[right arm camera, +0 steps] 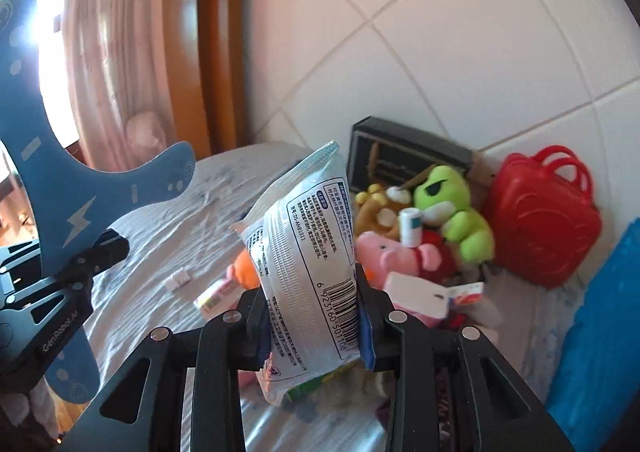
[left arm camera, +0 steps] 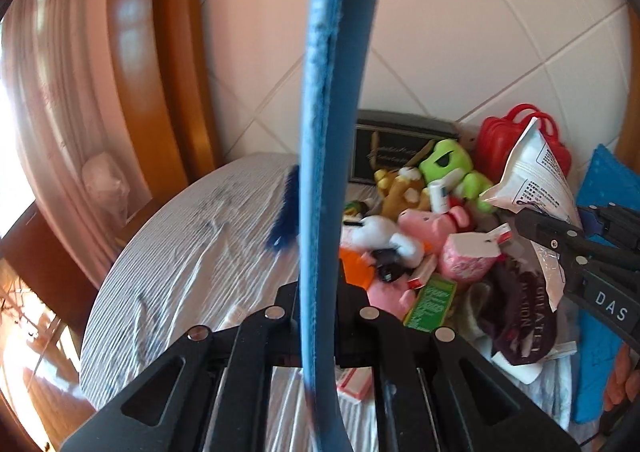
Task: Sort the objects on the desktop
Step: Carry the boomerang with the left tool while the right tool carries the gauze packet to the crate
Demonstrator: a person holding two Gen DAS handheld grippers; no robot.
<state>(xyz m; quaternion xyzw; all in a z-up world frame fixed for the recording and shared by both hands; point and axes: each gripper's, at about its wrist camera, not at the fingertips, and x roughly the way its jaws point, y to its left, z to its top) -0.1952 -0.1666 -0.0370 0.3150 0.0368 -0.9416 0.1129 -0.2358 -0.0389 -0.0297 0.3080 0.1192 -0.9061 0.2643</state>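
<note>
Hand-held gripper (right arm camera: 314,316) above wrinkled white tablecloth (right arm camera: 160,219), tiled wall (right arm camera: 460,31) behind.

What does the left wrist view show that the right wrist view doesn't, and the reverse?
Only the left wrist view: the blue board edge-on, a white plush dog, a green box, and the right hand-held gripper from outside.

Only the right wrist view: the board's flat face with a lightning bolt, the packet's barcode, and the left hand-held gripper from outside.

Both: the white packet, green frog plush, pink pig plush, red toy bag.
</note>
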